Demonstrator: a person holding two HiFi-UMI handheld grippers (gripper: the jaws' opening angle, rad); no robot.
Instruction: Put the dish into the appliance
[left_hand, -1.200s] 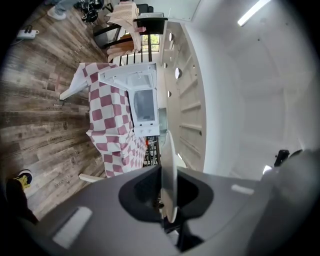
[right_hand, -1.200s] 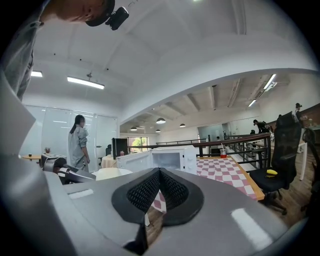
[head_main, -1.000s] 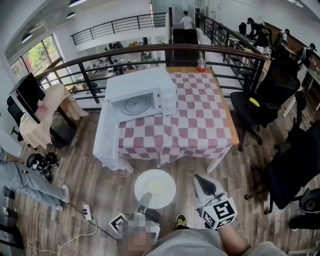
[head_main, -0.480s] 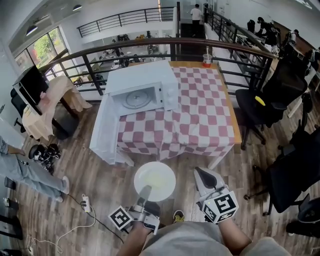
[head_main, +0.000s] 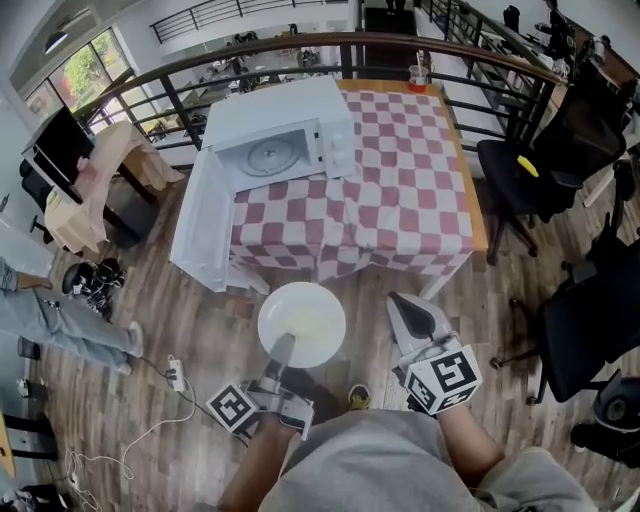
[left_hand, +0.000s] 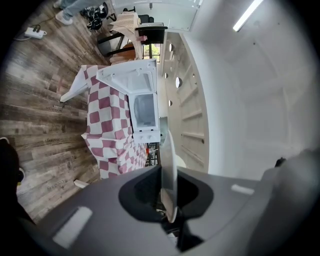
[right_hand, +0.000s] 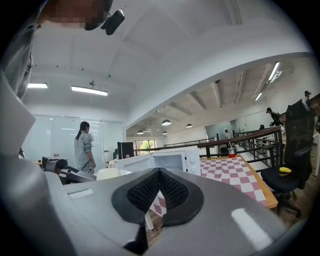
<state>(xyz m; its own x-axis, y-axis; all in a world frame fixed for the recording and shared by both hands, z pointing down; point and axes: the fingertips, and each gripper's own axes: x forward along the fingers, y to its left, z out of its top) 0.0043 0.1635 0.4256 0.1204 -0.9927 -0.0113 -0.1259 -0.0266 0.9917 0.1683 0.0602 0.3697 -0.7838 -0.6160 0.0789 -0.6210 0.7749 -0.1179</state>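
Note:
A round white dish hangs over the wooden floor, short of the table's front edge, with my left gripper shut on its near rim. In the left gripper view the dish shows edge-on between the closed jaws. The white microwave stands on the table's far left corner, its door swung wide open and a glass turntable inside. My right gripper is held beside the dish to the right, shut and empty. The microwave also shows past its jaws.
The table wears a red and white checked cloth, with a drink cup at its far edge. Black office chairs stand to the right. A dark railing runs behind the table. A power strip and cable lie on the floor at left.
The dish and both grippers have come closer to the table's front edge as I step toward it. Both grips are unchanged.

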